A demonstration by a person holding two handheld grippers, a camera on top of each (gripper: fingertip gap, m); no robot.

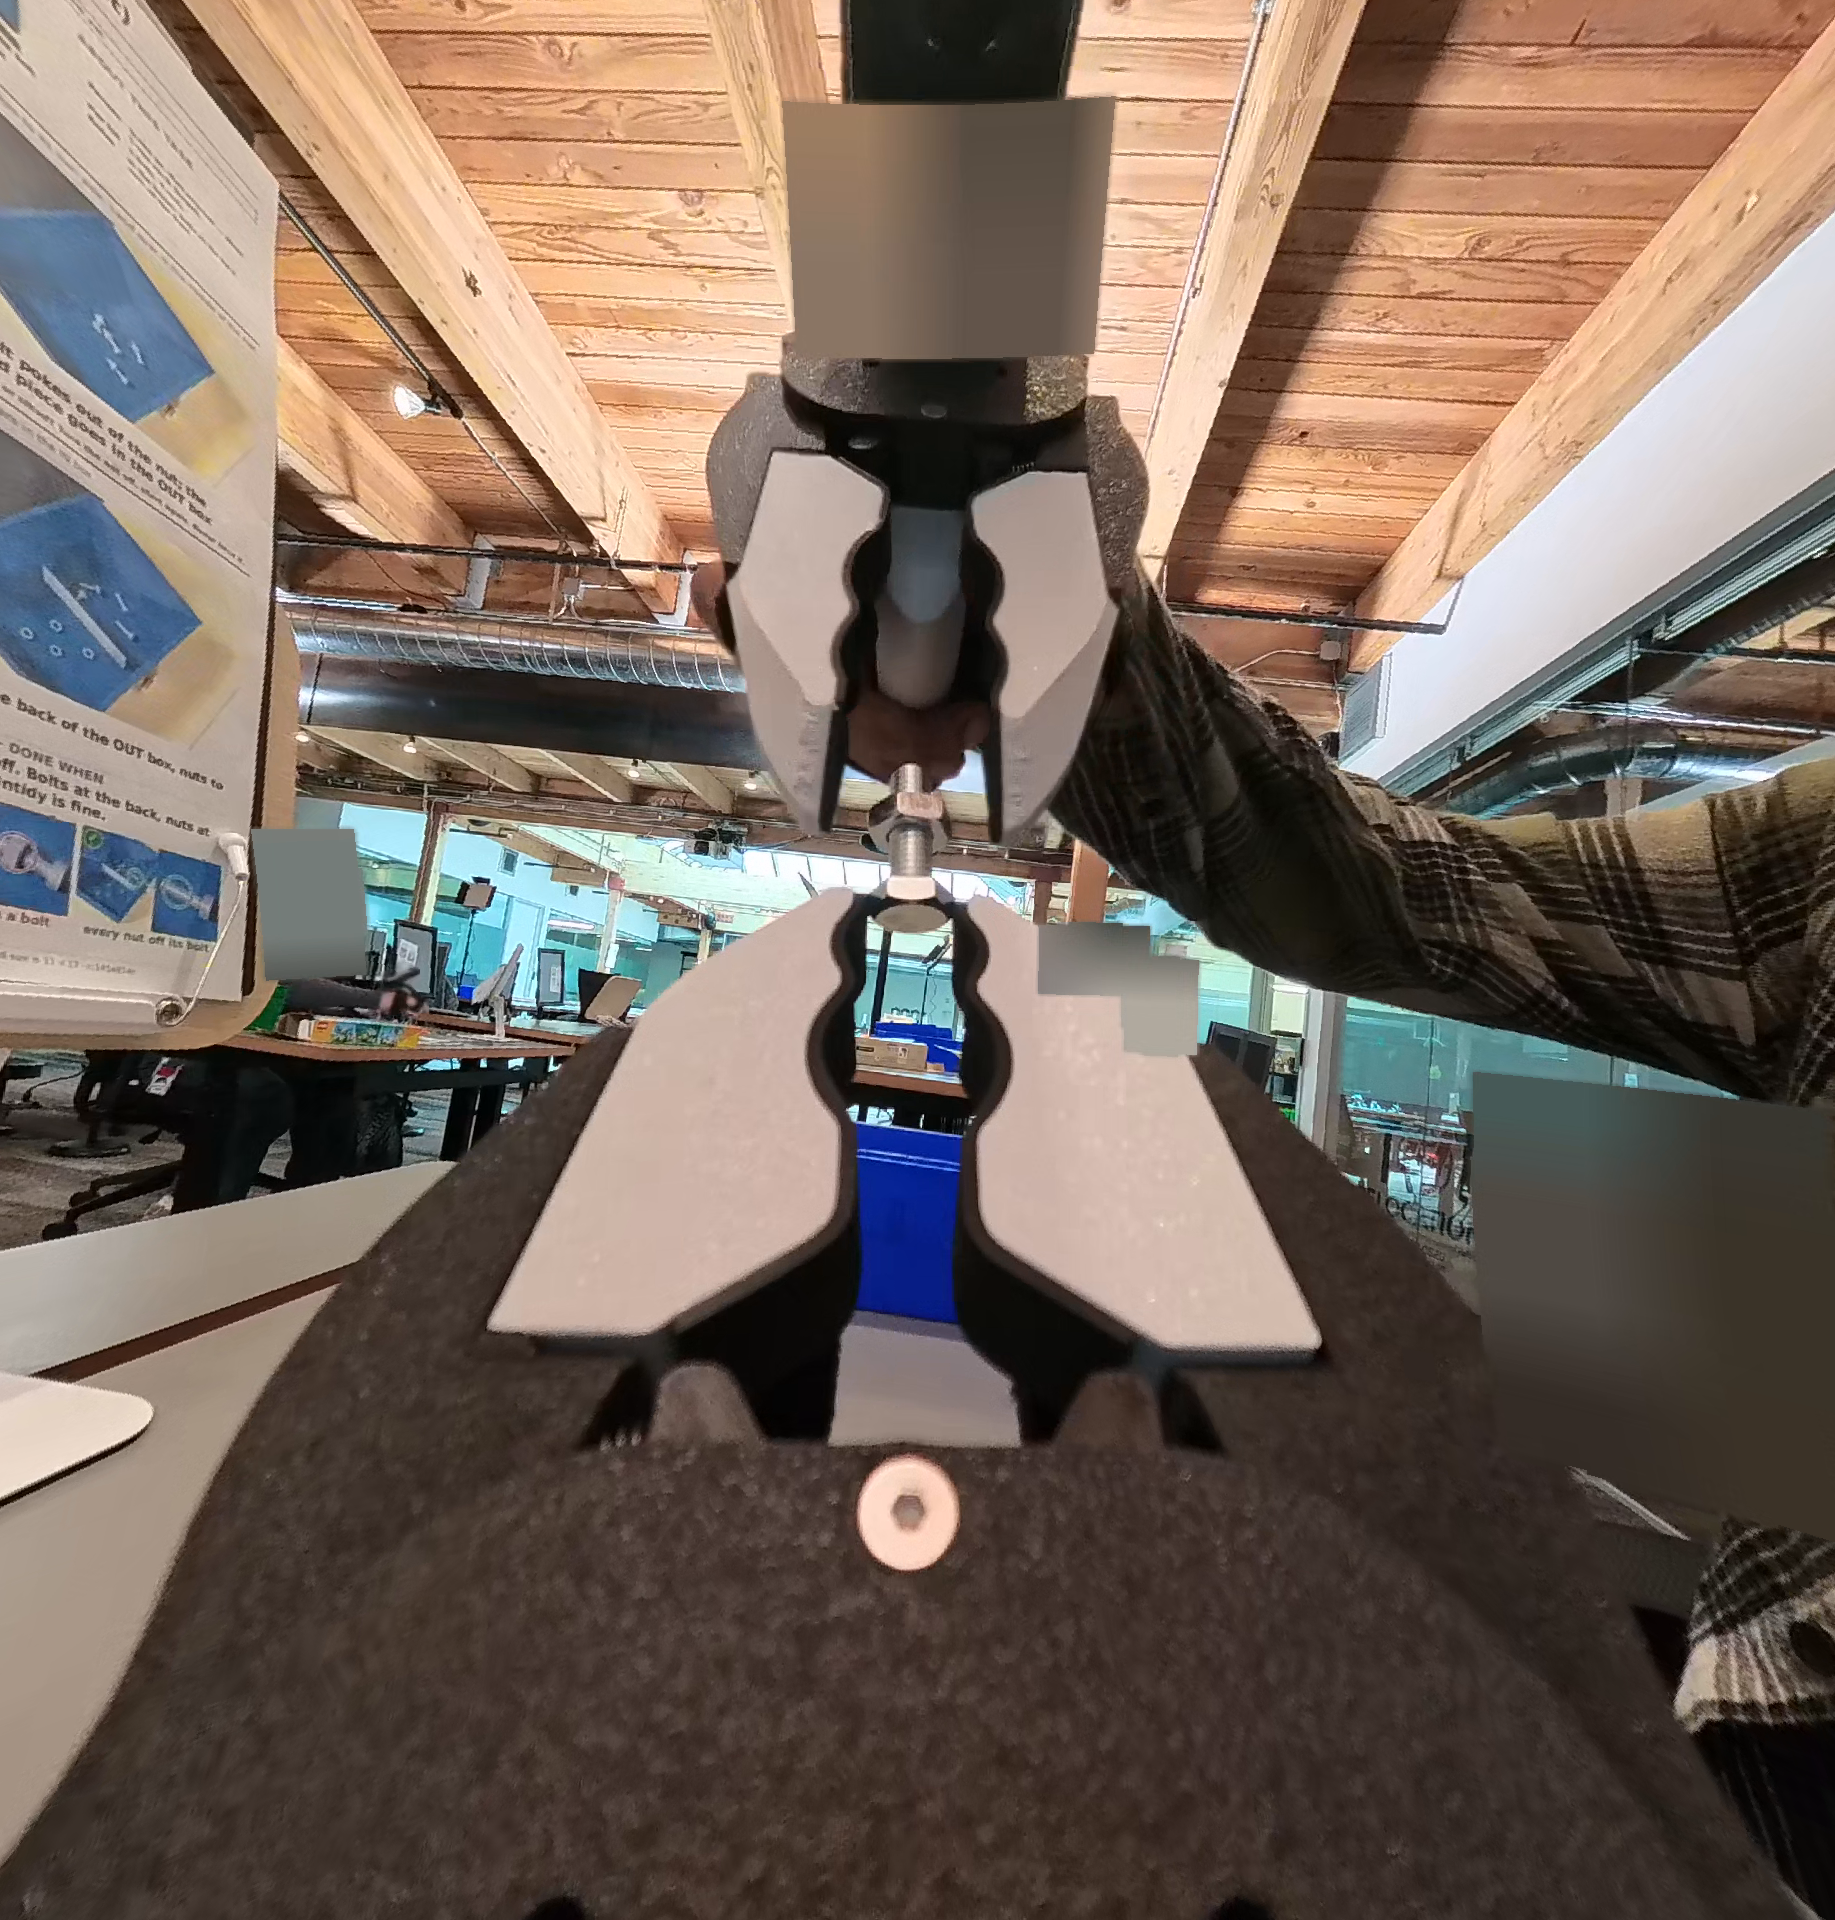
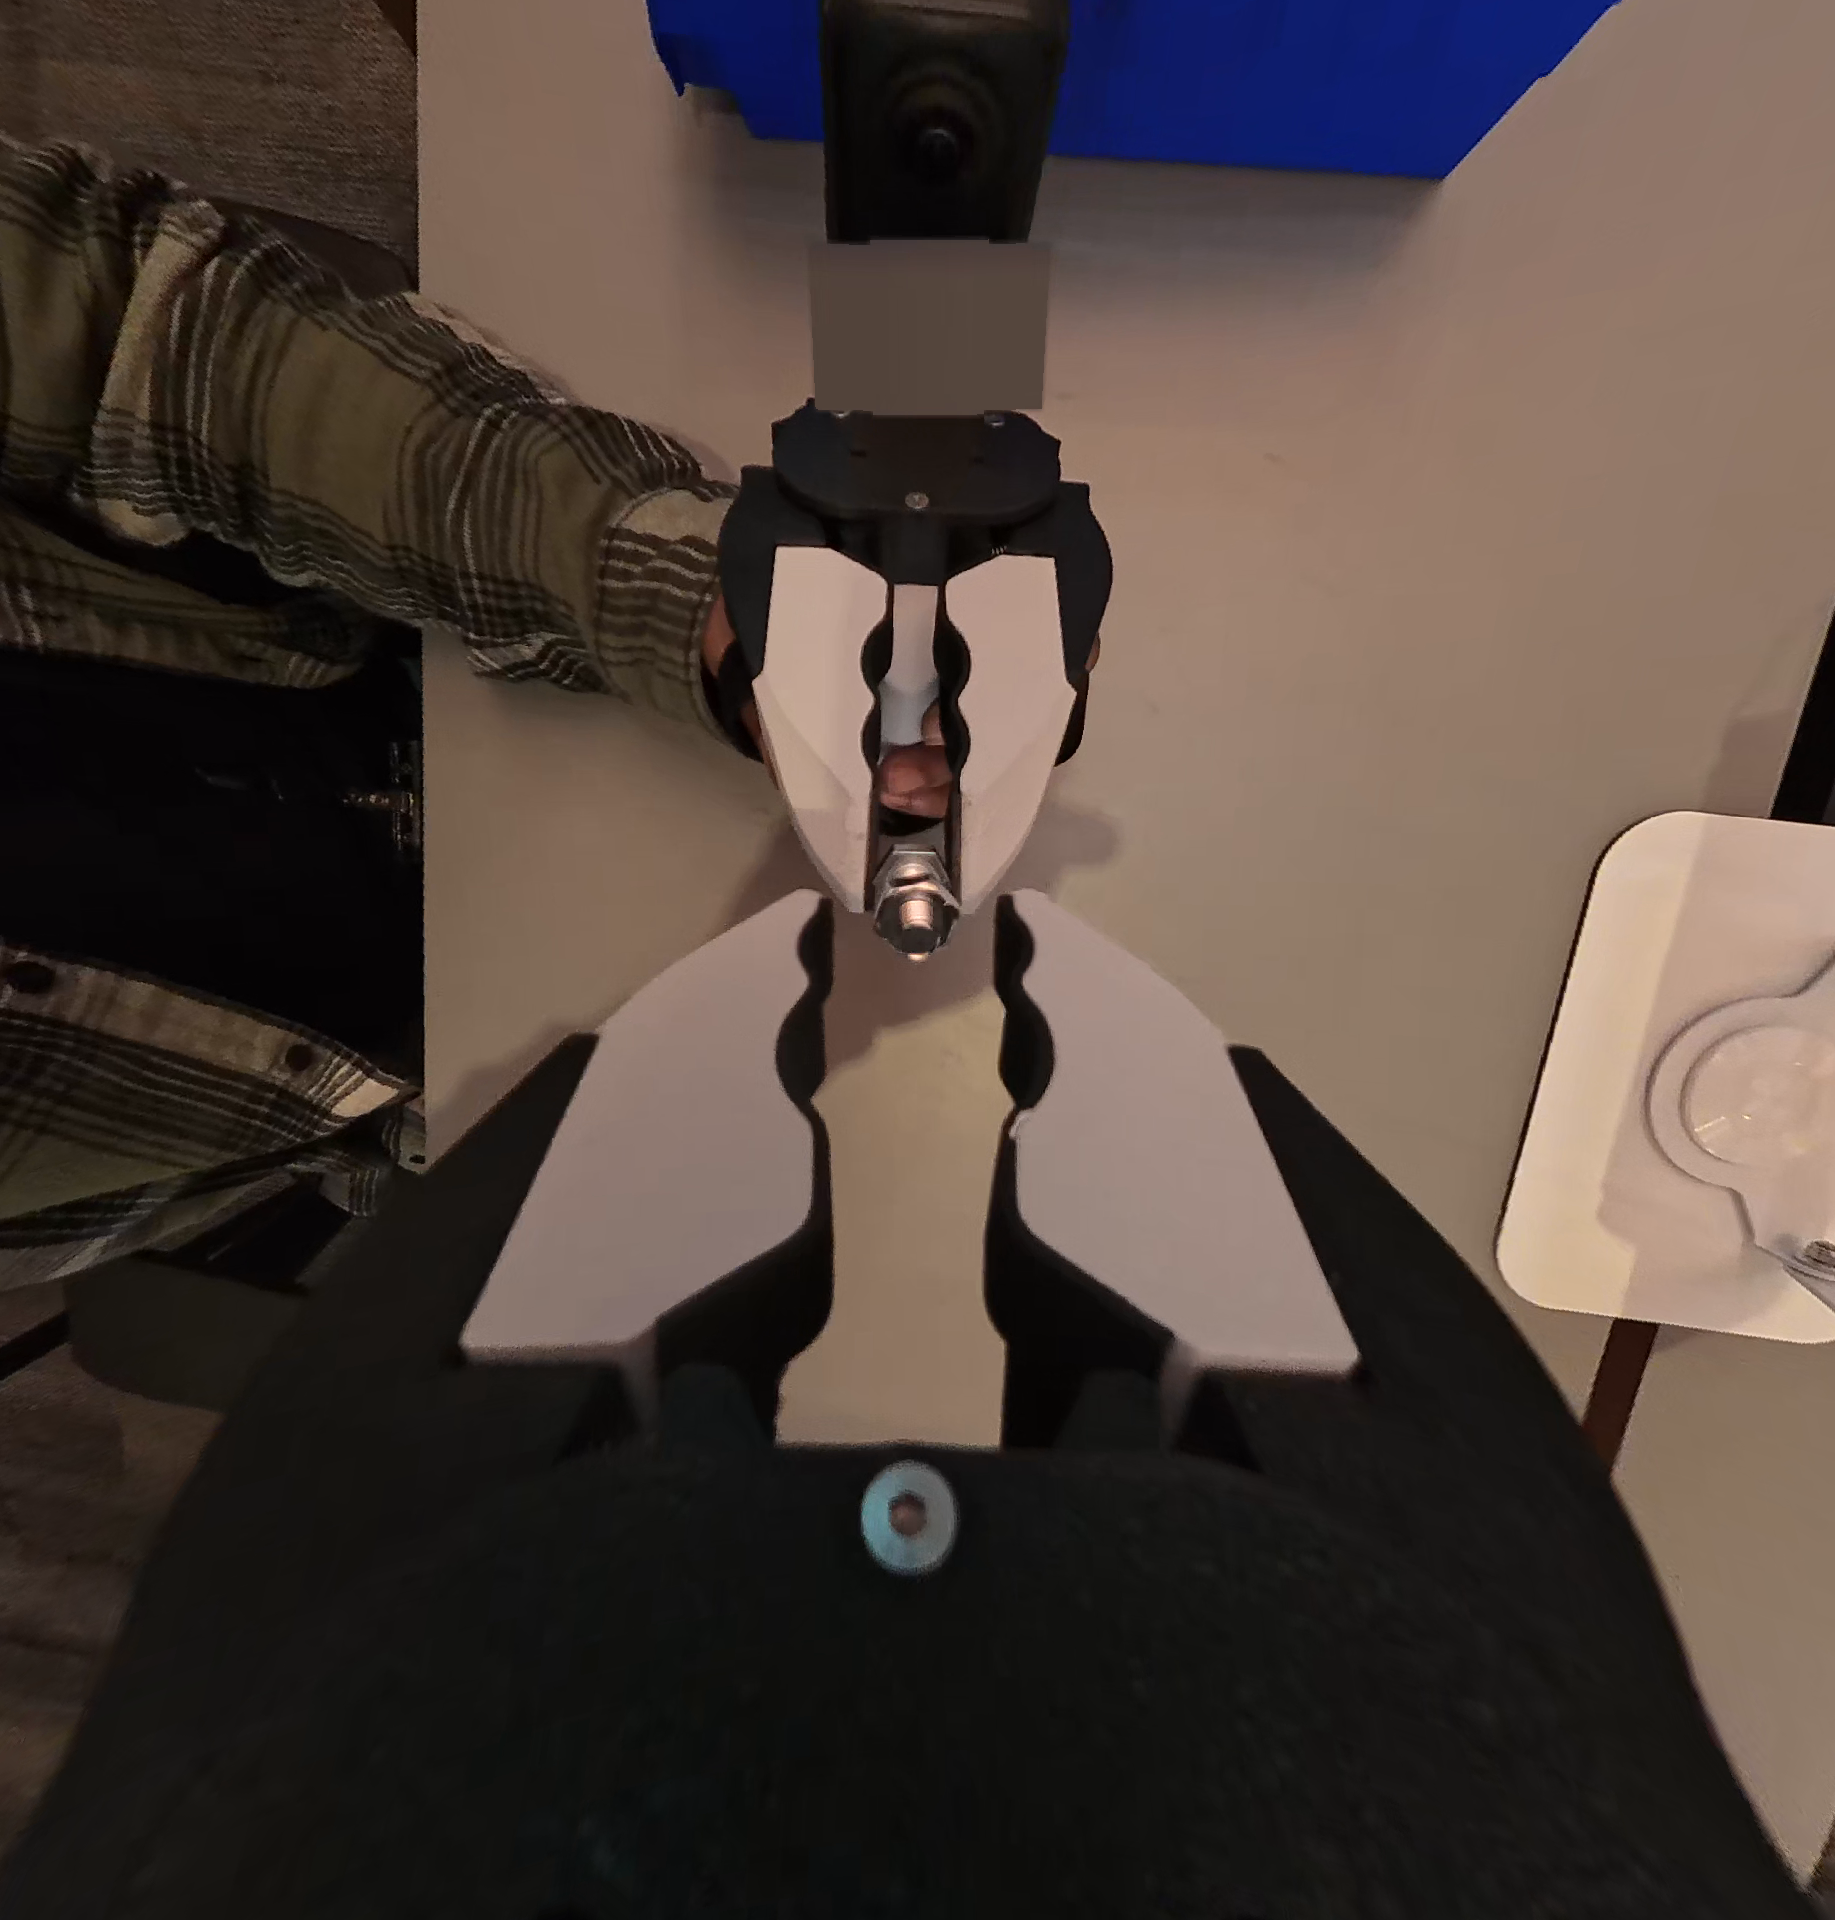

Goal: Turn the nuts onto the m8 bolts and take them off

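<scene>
My left gripper (image 1: pixel 911 906) is shut on the head of a steel bolt (image 1: pixel 909 860) and holds it in the air, pointing away from it. A nut (image 1: pixel 909 831) sits on the thread near the bolt's free end. My right gripper (image 1: pixel 913 826) faces the left one, and its open fingers stand either side of the nut without touching it. In the right wrist view, my right gripper (image 2: pixel 913 909) is open and the bolt's end (image 2: pixel 914 933) points at the camera. The nut (image 2: pixel 911 878) sits just past the left gripper's (image 2: pixel 913 896) fingertips; the bolt's head is hidden between them.
A blue bin (image 2: pixel 1308 73) stands on the grey table (image 2: pixel 1308 520) beyond the grippers; it also shows in the left wrist view (image 1: pixel 908 1205). A white stand base (image 2: pixel 1671 1091) lies at the right. An instruction poster (image 1: pixel 92 520) hangs at the left. Plaid sleeves (image 2: pixel 269 468) reach in. My left and right fingertips are right by each other.
</scene>
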